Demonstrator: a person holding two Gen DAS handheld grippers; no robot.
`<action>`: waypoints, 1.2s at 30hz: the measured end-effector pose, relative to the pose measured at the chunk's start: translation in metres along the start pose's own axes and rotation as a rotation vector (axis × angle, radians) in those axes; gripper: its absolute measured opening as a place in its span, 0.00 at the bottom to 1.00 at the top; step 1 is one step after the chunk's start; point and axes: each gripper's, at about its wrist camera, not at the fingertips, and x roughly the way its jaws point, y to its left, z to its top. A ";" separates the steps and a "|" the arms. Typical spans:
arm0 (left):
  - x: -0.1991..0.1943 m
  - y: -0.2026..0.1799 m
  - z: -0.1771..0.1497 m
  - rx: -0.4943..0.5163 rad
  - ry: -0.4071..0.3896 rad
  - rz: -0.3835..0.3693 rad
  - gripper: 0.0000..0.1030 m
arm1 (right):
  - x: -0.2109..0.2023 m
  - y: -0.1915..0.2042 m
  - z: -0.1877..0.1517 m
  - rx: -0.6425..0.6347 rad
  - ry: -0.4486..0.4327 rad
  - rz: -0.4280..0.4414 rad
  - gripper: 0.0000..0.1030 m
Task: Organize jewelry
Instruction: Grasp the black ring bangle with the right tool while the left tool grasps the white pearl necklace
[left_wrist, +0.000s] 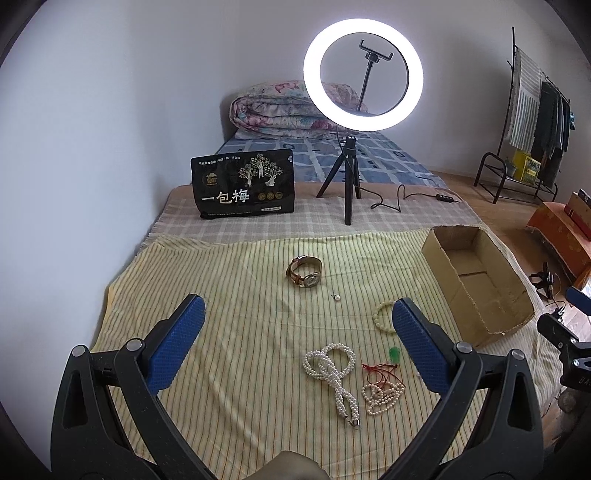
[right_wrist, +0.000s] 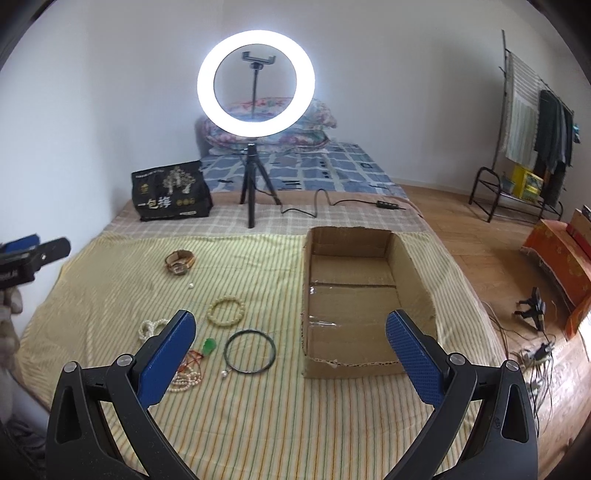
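Bedding under a striped yellow cloth (right_wrist: 258, 406) carries everything. Next in size, the cardboard box (right_wrist: 314, 295) sits empty at the cloth's right side. Both the left gripper (left_wrist: 297, 332) and right gripper (right_wrist: 290, 339) hang released, holding nothing. Left of the box lie a watch (left_wrist: 304, 271), pearl necklace (left_wrist: 332, 369), bead bracelet (right_wrist: 226, 311) and dark bangle (right_wrist: 250, 350).

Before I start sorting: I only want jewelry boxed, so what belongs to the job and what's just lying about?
Job: watch, bead bracelet, pearl necklace, dark bangle, green pendant, box.

Lying about: ring light, snack bag, quilt.
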 end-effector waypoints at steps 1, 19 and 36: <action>0.002 0.003 0.000 -0.005 0.003 0.002 1.00 | 0.001 0.001 -0.002 -0.013 -0.003 -0.003 0.99; 0.080 0.019 -0.036 -0.175 0.366 -0.207 0.65 | 0.075 0.036 -0.027 -0.288 0.310 0.347 0.73; 0.126 0.013 -0.064 -0.262 0.549 -0.259 0.48 | 0.149 0.054 -0.048 -0.389 0.557 0.392 0.20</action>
